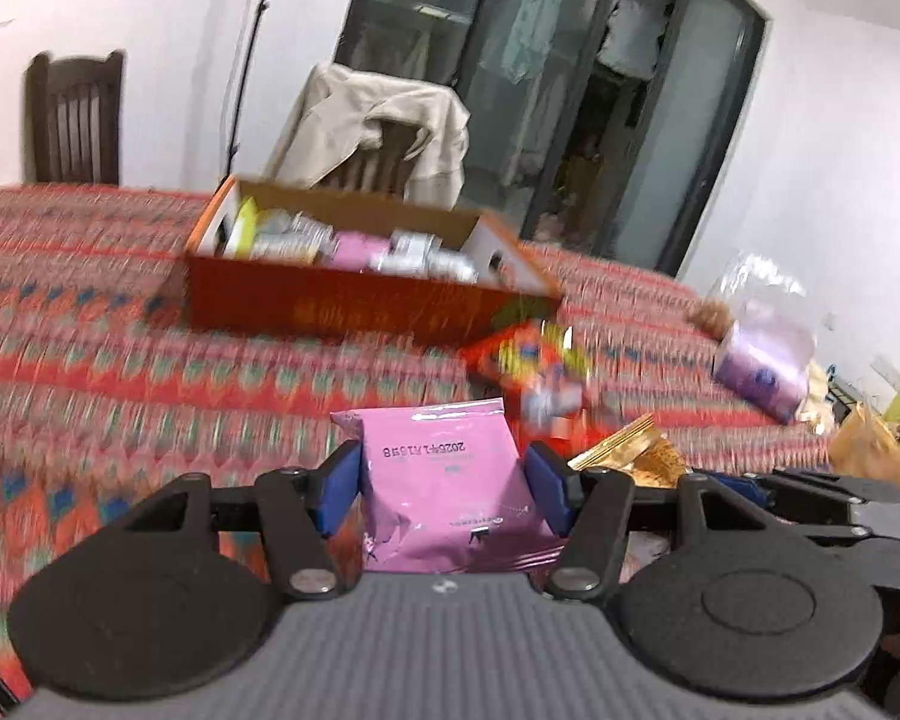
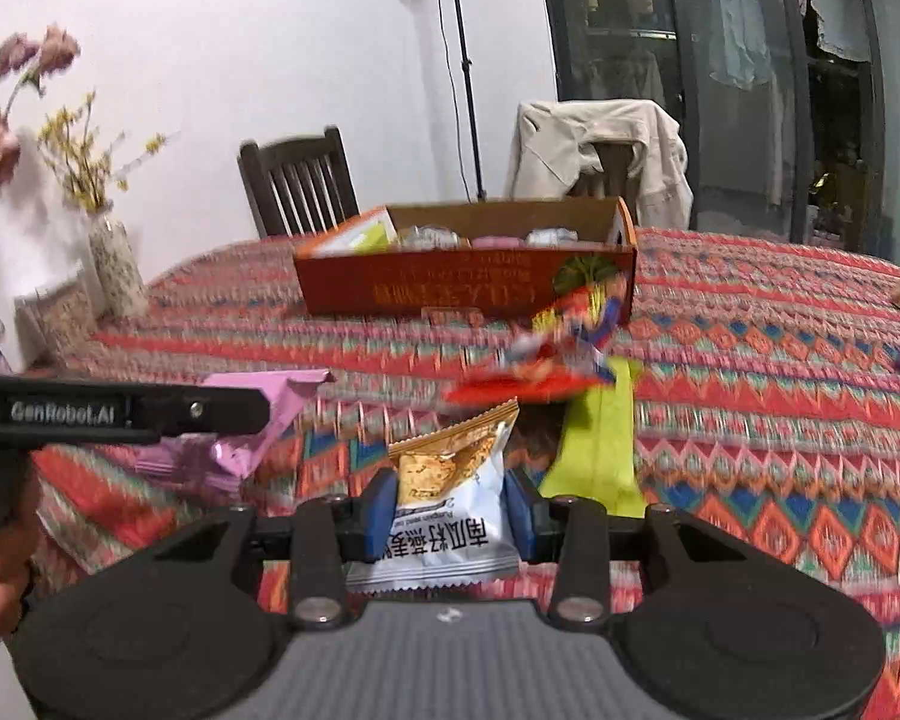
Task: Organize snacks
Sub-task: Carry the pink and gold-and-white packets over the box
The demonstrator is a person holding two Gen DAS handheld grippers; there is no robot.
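My left gripper (image 1: 444,489) is shut on a pink snack packet (image 1: 444,480) and holds it above the patterned tablecloth. My right gripper (image 2: 450,510) is shut on a white and gold snack packet (image 2: 450,498). An open orange cardboard box (image 1: 354,300) with several snack packets inside stands further back on the table; it also shows in the right wrist view (image 2: 468,288). A red and yellow snack bag (image 1: 528,360) lies in front of the box, also in the right wrist view (image 2: 558,348). A green packet (image 2: 600,456) lies beside my right gripper.
The table has a red patterned cloth (image 2: 780,420). A purple pack in clear plastic (image 1: 762,360) lies at the right. A vase with flowers (image 2: 108,264) stands at the left edge. Two chairs stand behind the table, one with a beige jacket (image 1: 378,126).
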